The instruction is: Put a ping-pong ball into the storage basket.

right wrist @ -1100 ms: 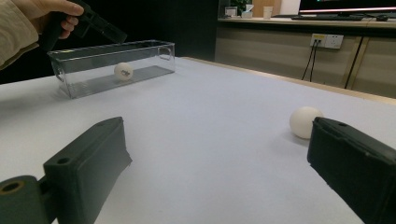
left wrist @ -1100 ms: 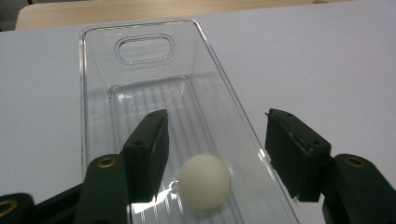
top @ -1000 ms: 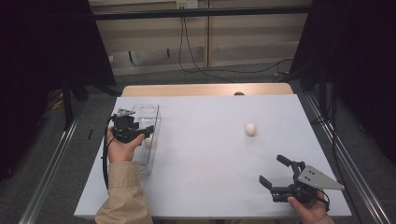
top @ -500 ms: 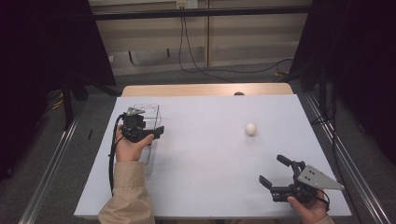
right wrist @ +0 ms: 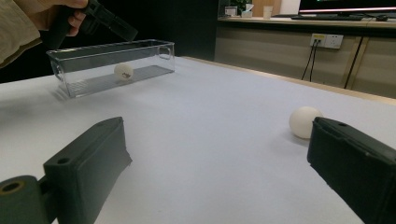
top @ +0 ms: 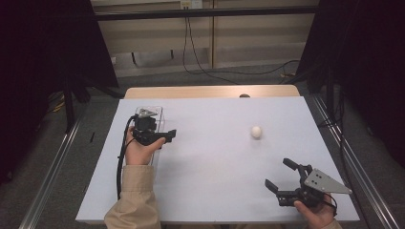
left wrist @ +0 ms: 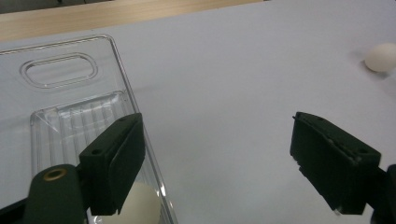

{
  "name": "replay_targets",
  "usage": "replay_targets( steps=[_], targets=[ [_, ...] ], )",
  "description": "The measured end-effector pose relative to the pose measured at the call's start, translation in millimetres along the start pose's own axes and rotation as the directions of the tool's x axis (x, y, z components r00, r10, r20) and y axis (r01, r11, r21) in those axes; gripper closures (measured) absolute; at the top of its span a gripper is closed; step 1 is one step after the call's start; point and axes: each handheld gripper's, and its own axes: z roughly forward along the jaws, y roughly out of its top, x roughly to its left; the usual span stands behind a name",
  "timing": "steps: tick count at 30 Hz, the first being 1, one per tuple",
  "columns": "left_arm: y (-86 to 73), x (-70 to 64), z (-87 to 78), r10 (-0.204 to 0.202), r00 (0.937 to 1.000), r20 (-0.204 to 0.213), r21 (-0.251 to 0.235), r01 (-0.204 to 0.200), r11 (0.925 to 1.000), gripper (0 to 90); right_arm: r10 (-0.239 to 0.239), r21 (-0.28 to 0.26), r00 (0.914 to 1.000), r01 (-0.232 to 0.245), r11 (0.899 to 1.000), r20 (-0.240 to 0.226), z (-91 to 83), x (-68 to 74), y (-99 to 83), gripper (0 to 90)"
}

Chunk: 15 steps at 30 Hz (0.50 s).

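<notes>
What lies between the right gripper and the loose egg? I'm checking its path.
Nothing: bare white table separates the right gripper from the egg, as the high view shows.

Boxed egg (left wrist: 140, 205) half behind hand-held gripper jaw, cut by bottom edge

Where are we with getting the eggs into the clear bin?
Done: one egg already lies inside the clear bin. In hand: nothing; the left gripper hangs open above the bin's edge, and the right gripper is open near the table's front edge. Left: the second egg sits loose on the white table, apart from both grippers, and needs picking up and placing in the bin.
</notes>
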Motion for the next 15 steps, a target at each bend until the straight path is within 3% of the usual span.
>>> replay_targets(
  steps=[15],
  targets=[
    [3.6,-18.0,8.2,0.047,0.9971,0.06,0.007,-0.047,0.9989,15.1,-0.003,0.002,1.0,0.003,1.0,0.001,0.4,0.1,0.0,4.2]
  ],
)
